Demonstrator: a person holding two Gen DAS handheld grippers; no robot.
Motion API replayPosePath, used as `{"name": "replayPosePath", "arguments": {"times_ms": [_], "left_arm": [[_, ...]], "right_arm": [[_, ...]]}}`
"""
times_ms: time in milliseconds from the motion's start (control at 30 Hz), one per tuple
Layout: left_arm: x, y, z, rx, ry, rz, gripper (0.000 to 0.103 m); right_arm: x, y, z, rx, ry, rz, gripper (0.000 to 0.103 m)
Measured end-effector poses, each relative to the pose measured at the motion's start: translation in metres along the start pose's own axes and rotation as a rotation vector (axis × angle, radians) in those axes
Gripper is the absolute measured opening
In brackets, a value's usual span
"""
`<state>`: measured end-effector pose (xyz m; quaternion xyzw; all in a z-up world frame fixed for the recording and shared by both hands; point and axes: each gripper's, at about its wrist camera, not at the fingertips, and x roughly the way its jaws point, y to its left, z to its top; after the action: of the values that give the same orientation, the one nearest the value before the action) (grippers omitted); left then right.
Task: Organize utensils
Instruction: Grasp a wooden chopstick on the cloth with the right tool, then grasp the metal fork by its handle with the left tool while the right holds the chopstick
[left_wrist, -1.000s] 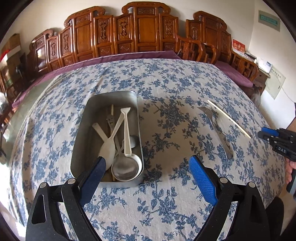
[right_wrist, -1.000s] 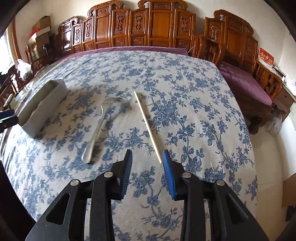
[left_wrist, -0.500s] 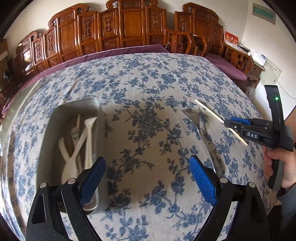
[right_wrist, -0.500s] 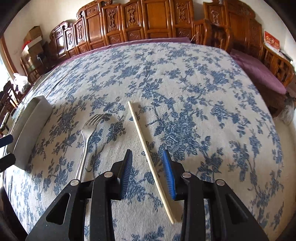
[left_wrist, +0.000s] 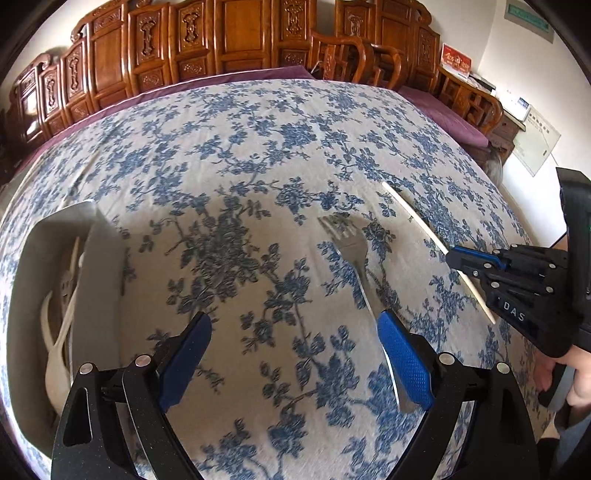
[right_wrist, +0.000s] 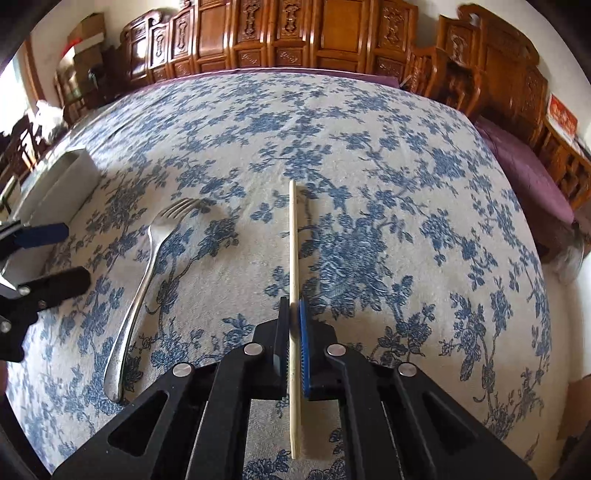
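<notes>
A pale wooden chopstick (right_wrist: 293, 240) lies on the blue-flowered tablecloth, and my right gripper (right_wrist: 293, 314) is closing on its near half, both pads pressed against it. From the left wrist view the same chopstick (left_wrist: 417, 218) runs into the right gripper (left_wrist: 452, 256). A metal fork (left_wrist: 354, 254) lies just left of the chopstick, tines pointing away. My left gripper (left_wrist: 293, 319) hangs open over the cloth with nothing between its fingers. The fork's handle passes under its right finger (left_wrist: 402, 362). In the right wrist view, the fork (right_wrist: 147, 266) has the left gripper (right_wrist: 55, 254) beside it.
A metal tray (left_wrist: 107, 266) holding white plastic utensils (left_wrist: 59, 321) stands at the left; it shows as a grey box (right_wrist: 62, 181) in the right view. Carved wooden chairs (left_wrist: 236, 40) line the far side. A hand (left_wrist: 569, 376) holds the right gripper at the table's right edge.
My left gripper moved right, from above the tray to beside the fork. The right gripper came down over the chopstick and its jaws went from open to shut on it.
</notes>
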<state>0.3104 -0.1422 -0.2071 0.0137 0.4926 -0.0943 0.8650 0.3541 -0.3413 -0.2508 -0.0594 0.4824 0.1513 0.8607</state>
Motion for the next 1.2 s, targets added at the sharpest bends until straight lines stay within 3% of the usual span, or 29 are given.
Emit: {"name": "replayPosePath", "arguments": {"times_ms": [133,300,633,800,1033,1200], "left_arm": [[0.013,-0.012,0.01,0.005,0.019,-0.01,0.087],[0.028,-0.026,0.02,0.022,0.027,-0.013,0.068],[0.045,-0.023,0.032,-0.047,0.008,-0.062,0.047],[0.047,-0.028,0.035,-0.046,-0.003,-0.063,0.026],[0.05,-0.043,0.035,-0.011,-0.018,-0.079,0.024],[0.049,-0.06,0.033,0.047,-0.034,-0.042,0.024]], "right_arm": [[-0.001,-0.006,-0.002,0.03,-0.009,0.017,0.006],[-0.001,-0.007,-0.002,0.043,-0.014,0.037,0.006],[-0.002,-0.012,-0.001,0.072,-0.021,0.078,0.006],[-0.003,-0.014,-0.001,0.081,-0.021,0.073,0.006],[-0.002,-0.017,-0.002,0.095,-0.02,0.079,0.006],[-0.003,-0.017,-0.002,0.096,-0.02,0.08,0.006]]}}
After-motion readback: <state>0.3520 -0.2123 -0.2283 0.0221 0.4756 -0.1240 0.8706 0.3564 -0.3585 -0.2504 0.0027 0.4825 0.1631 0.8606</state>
